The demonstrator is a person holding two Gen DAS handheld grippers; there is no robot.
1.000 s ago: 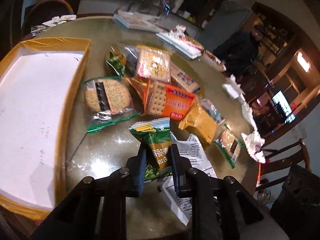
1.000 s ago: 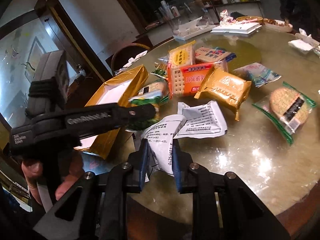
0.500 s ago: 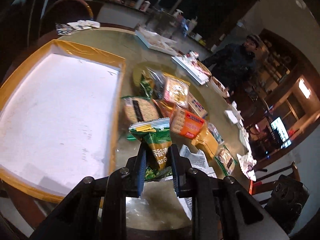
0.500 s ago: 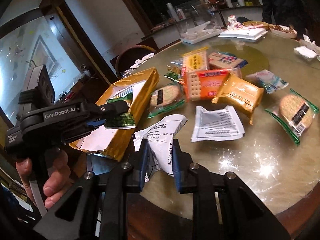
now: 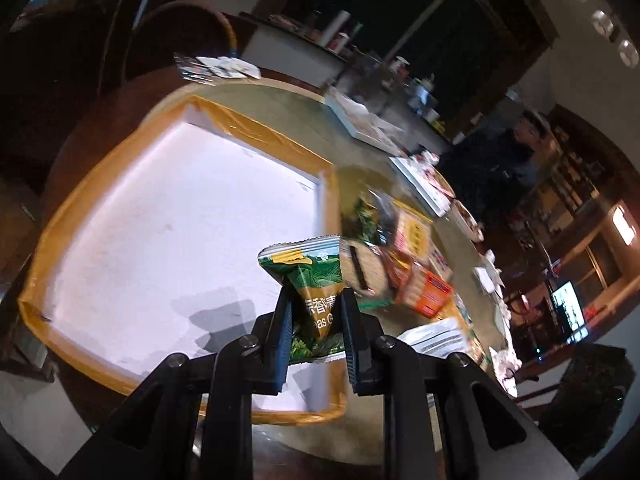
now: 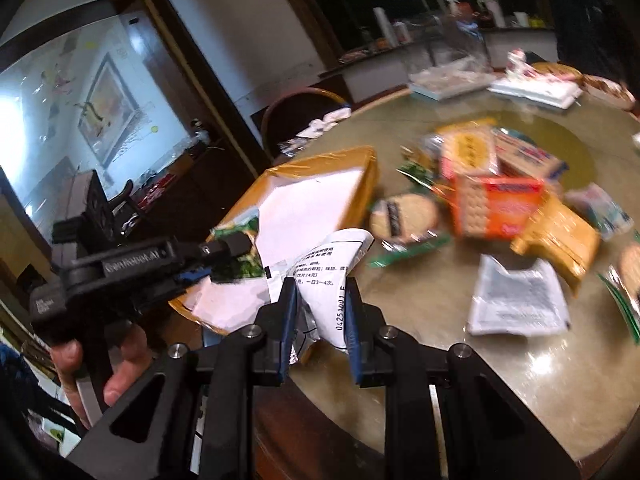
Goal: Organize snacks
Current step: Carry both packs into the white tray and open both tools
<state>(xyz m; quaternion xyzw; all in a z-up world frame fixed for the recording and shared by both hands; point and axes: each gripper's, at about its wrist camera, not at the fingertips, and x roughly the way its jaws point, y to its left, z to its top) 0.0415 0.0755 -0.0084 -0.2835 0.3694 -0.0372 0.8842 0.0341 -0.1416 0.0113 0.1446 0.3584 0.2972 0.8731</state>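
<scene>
My left gripper (image 5: 314, 316) is shut on a green snack packet (image 5: 310, 280) and holds it above the near right corner of the white tray with a yellow rim (image 5: 120, 184). The right wrist view shows the same left gripper (image 6: 236, 246) with the green packet (image 6: 240, 226) over the tray (image 6: 360, 196). My right gripper (image 6: 320, 312) is shut on a white printed packet (image 6: 328, 264) held above the table's near edge beside the tray. Other snacks lie in a pile: a round cracker pack (image 6: 404, 216), an orange cracker pack (image 6: 496, 204), a yellow pack (image 6: 560, 236).
A second white printed packet (image 6: 516, 296) lies flat on the glossy round table (image 6: 460, 360). White trays and dishes (image 6: 532, 88) sit at the table's far side. A chair (image 6: 304, 112) stands behind the tray. A person (image 5: 508, 160) stands at the far right.
My left gripper has carried the green packet left, from over the table to over the tray. My right gripper has lifted the white packet and shifted left toward the tray.
</scene>
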